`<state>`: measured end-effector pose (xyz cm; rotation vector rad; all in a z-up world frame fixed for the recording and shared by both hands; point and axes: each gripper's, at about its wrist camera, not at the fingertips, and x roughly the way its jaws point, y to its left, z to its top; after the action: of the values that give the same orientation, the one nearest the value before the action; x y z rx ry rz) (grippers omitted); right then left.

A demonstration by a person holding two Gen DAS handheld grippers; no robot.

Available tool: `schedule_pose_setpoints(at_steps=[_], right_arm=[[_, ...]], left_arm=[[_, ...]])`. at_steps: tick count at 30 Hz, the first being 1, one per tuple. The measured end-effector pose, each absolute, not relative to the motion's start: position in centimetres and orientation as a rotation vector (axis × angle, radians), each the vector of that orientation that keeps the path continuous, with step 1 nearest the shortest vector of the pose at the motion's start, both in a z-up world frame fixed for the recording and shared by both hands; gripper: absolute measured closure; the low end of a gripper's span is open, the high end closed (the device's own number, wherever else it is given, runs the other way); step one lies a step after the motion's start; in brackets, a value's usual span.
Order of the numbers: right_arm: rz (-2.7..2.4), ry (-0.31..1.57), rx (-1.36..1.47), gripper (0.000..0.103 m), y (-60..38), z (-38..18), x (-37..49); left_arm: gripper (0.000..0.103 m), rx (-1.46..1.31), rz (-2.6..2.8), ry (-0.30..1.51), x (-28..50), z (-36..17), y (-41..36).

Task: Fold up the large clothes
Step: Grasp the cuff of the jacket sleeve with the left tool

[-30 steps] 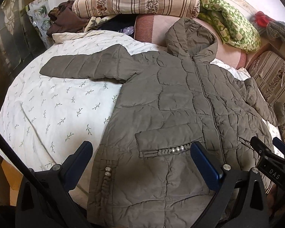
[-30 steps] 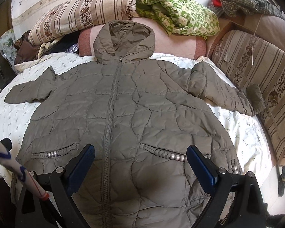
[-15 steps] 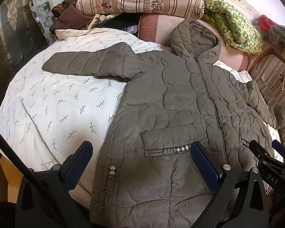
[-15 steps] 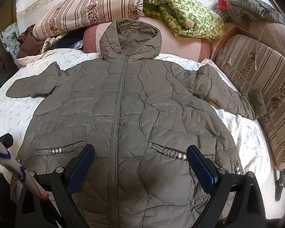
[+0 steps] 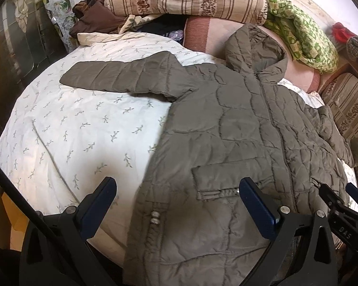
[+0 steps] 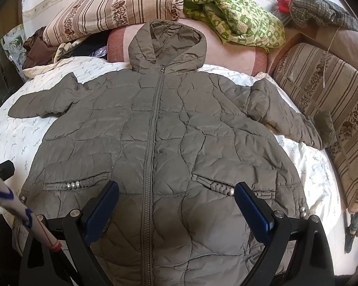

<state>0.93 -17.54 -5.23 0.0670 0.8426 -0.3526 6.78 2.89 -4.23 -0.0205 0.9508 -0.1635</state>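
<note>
An olive quilted hooded jacket (image 6: 169,138) lies flat and zipped on the bed, hood (image 6: 167,45) toward the pillows, both sleeves spread outward. Its left sleeve (image 5: 121,78) stretches across the white sheet. My left gripper (image 5: 176,190) hovers open over the jacket's lower left edge near a pocket flap (image 5: 224,178). My right gripper (image 6: 176,193) hangs open above the lower front, straddling the zipper (image 6: 152,128). Neither gripper holds anything. The right gripper (image 5: 341,195) also shows at the lower right of the left wrist view.
A white leaf-print bedsheet (image 5: 71,131) covers the bed. Striped cushions (image 6: 112,9) and a green patterned cloth (image 6: 236,21) lie at the head. A striped cushion (image 6: 327,109) lines the right side. Dark clothes (image 5: 93,21) pile at the far left.
Both grippers have moved forward a little over the jacket. The left view has shifted so the jacket sits further right. Both stay open.
</note>
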Motion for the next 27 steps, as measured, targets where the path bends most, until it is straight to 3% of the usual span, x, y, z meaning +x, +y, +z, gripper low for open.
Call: schedule_pose_setpoints(at_steps=[11,21,27], right_arm=[[-0.356,0.845,0.074,0.004,-18.0,-5.6,1.3],[-0.359,0.859,0.088,0.004,-18.9,-6.5,2.1],[-0.373,0.888,0.105,0.004,-19.8,-7.5,3.0]], left_arm=[[0.001,-0.017,0.050,0.904,13.0,-3.8,9.9],[0.001,-0.176,0.083,0.921,22.5,-4.9,17.2],[0.017,-0.391,0.029,0.959,29.4,-7.4,22.8]])
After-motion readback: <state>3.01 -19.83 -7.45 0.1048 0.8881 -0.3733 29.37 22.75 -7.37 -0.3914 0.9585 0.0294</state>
